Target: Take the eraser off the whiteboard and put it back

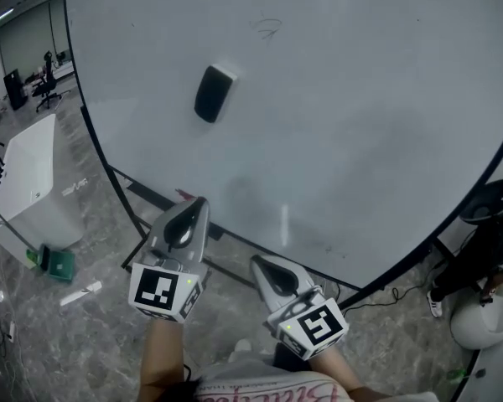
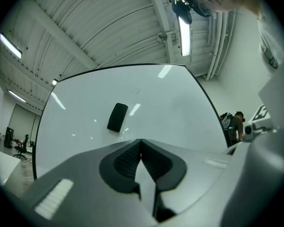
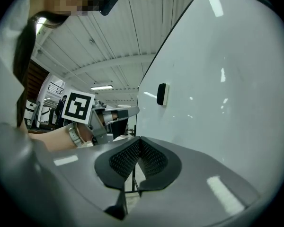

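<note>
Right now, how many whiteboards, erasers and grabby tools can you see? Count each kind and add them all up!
whiteboard: 1
eraser: 1
tools: 2 (left tool, right tool)
Total: 4

The eraser is a dark, rounded oblong block with a pale layer on the side that faces the whiteboard. It clings flat to the whiteboard's upright white surface, standing on end with its top tipped slightly right. It sits in the whiteboard's upper left part, well clear of every edge. The whiteboard is mostly clean, with faint grey smears low down.
</note>
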